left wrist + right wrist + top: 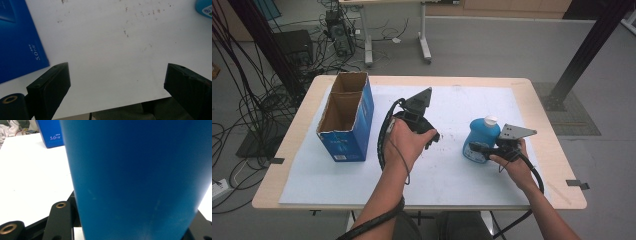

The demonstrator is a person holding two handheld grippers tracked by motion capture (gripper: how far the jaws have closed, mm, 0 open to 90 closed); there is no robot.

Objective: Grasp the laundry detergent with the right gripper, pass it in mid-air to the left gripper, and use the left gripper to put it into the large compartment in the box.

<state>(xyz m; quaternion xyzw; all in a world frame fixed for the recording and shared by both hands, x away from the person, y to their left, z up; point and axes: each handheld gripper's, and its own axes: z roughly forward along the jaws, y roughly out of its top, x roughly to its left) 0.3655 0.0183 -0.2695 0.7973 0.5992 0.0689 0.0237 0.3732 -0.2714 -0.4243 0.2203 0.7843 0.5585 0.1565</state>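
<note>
A blue bottle with a white cap stands at the right of the white mat. My right gripper is shut on its lower body from the right side. In the right gripper view the bottle's blue wall rises close up between the jaws. My left gripper hovers over the middle of the mat. Its jaws stand wide apart over bare mat, with nothing between them. A corner of the bottle peeks in at the top right of the left gripper view.
An open blue cardboard box stands at the left of the mat, also seen as the blue box and the box. The mat lies on a wooden table. Cables and another table's legs are on the floor behind.
</note>
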